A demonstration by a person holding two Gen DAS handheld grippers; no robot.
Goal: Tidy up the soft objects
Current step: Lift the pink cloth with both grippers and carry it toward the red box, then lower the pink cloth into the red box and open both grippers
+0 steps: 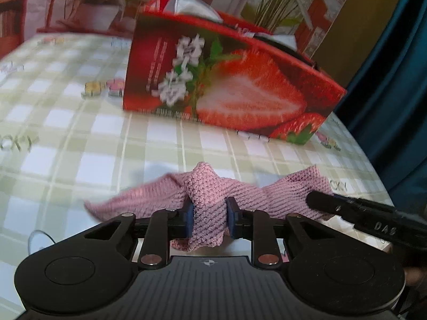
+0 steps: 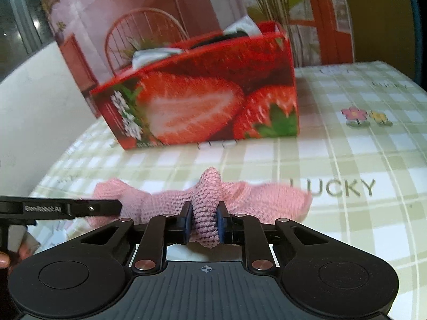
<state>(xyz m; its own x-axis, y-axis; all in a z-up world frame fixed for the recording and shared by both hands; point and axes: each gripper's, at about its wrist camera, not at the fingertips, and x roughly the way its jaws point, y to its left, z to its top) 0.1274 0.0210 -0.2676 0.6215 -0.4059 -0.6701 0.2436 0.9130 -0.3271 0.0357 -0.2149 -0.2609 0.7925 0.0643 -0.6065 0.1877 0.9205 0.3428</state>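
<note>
Left wrist view: left gripper (image 1: 208, 220) and right gripper (image 2: 205, 225) each pinch the pink knitted cloth (image 1: 240, 194); uneven pulling could slip a bunched fold free.

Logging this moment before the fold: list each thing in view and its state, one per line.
Pink knitted cloth: lying on the table, bunched where both grippers pinch it.
Left gripper: shut on the cloth.
Right gripper: shut on the cloth.
Strawberry box: upright behind the cloth, top open, white material sticking out.
Checked tablecloth: flat.
</note>
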